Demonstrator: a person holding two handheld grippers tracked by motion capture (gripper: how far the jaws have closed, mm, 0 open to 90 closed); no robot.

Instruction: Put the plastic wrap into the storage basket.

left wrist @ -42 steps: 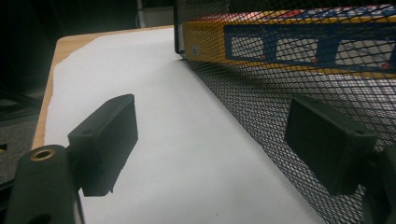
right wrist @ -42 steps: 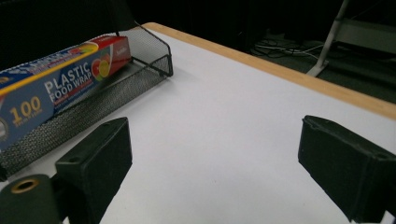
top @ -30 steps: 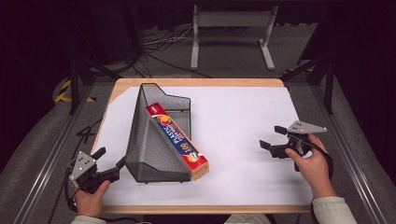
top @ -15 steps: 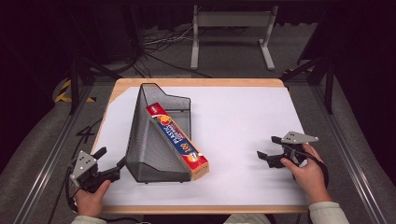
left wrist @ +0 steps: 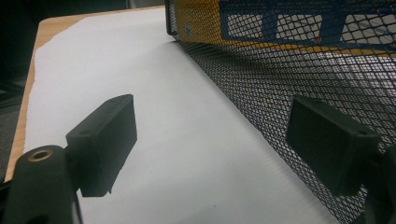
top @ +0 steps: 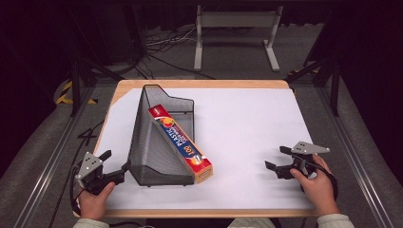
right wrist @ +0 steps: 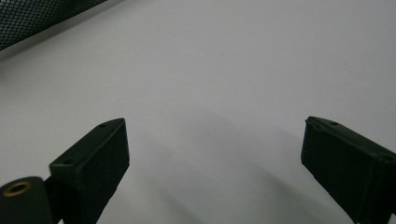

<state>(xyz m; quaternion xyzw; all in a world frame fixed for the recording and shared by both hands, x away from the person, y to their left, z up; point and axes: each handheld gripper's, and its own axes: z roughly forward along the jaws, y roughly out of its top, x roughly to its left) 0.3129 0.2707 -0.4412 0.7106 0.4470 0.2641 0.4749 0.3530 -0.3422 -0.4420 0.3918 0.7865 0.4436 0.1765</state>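
A black wire-mesh basket (top: 154,142) lies on the white-covered table (top: 247,118), left of centre. A long red, orange and blue box of plastic wrap (top: 181,143) leans inside it, one end sticking out at the front. My left gripper (top: 116,161) is open at the front left, its jaws beside the basket's near corner. In the left gripper view the left gripper (left wrist: 215,140) has the mesh wall (left wrist: 289,74) by its right jaw, and the box (left wrist: 303,23) shows through it. My right gripper (top: 276,157) is open and empty at the front right, low over bare table (right wrist: 215,70).
The table's wooden edge (top: 199,84) shows at the back and along the left. A metal stand (top: 235,28) and cables (top: 161,47) are on the floor beyond. A corner of the mesh basket (right wrist: 37,18) appears at the top left of the right gripper view.
My right gripper has come down and nearer the table's front edge, still open. The left gripper, the basket and the box have stayed put.
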